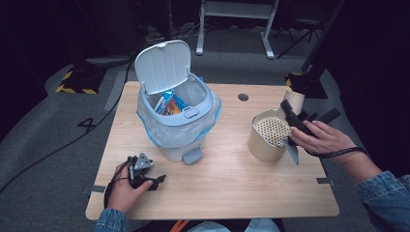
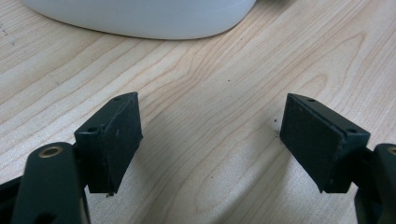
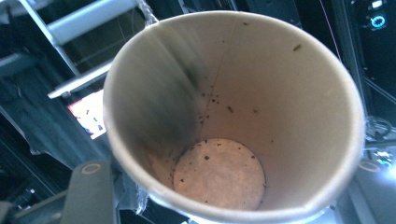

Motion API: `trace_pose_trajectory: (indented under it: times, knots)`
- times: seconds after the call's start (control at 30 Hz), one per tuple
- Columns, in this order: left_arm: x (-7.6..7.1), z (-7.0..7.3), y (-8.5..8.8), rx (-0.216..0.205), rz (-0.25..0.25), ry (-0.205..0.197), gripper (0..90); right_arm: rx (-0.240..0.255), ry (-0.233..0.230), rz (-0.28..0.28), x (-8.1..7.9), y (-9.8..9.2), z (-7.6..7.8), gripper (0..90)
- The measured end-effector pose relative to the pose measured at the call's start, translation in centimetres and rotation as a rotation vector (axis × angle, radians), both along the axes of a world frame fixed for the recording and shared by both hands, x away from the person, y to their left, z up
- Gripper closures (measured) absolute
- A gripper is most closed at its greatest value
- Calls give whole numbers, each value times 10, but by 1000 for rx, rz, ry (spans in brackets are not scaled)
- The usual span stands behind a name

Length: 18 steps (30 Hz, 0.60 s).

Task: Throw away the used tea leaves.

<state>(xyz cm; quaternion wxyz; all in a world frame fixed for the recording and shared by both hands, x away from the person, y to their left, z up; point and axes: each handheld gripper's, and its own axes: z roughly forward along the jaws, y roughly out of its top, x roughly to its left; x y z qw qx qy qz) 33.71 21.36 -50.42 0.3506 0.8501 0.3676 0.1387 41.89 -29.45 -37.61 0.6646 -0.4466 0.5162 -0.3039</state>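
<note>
A pale wood-grain tabletop [image 1: 227, 188], rectangular with rounded corners, carries a white plastic pedal bin [image 1: 178, 108] at its left centre; the bin's domed lid stands open, a clear liner with blue edging bulges over its rim, and colourful wrappers lie inside. Right of it, near the tabletop's right edge, stands a tan cardboard cylinder [image 1: 263, 140] with a perforated, dotted top. A broad stretch of bare wood lies between the two and along the near edge. The right tool [image 1: 295, 121], held above that cylinder, grips a smooth brown paper cup [image 3: 233, 112] with its jaws set wide around it; the cup's round, speck-dusted bottom faces the right gripper view. The left tool [image 2: 210, 140] rests low at the near left edge in front of the bin, its flat black rubber-textured jaws spread wide apart over bare wood, holding nothing.
</note>
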Motion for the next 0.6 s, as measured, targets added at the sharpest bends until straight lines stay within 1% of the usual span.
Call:
trace_pose_trajectory:
  times: [0.1, 0.13, 0.17, 0.2, 0.23, 0.27, 0.33, 0.37, 0.4, 0.43, 0.5, 0.53, 0.57, 0.6]
  knots:
    - [0, 0, 0, -1, 1, 0, 209, -9, -18, 10, -2, 1, 1, 343]
    - [0, 0, 0, -1, 1, 0, 209, -8, -7, 7, -2, 1, 2, 342]
    - [0, 0, 0, -1, 1, 0, 209, -14, -14, 7, -1, 1, 3, 342]
    - [0, 0, 0, -1, 1, 0, 209, -2, -8, -1, -1, 0, 4, 342]
    - [0, 0, 0, 0, 0, 0, 209, -5, -21, 5, -1, 0, 4, 342]
    - [0, 0, 0, -1, 1, 1, 209, -14, -18, 2, -1, 1, 5, 342]
    - [0, 0, 0, -1, 1, 1, 209, -10, -22, 5, -1, 0, 5, 342]
    - [0, 0, 0, -1, 1, 0, 209, -3, -9, 2, -1, 1, 5, 342]
    - [0, 0, 0, 0, 0, 0, 209, 11, -1, 2, -1, 1, 6, 341]
    - [0, 0, 0, -2, 1, -1, 209, 43, 11, 14, -1, 0, 6, 341]
    - [0, 0, 0, -1, 1, 1, 209, 82, 39, 10, 0, 0, 9, 339]
    - [0, 0, 0, -2, 1, 1, 209, 136, 56, 17, 0, -1, 11, 337]
    - [0, 0, 0, -2, 0, 1, 209, 179, 86, 14, 0, -2, 15, 337]
    - [0, 0, 0, -2, 0, 1, 209, 206, 102, 20, 1, -2, 16, 336]
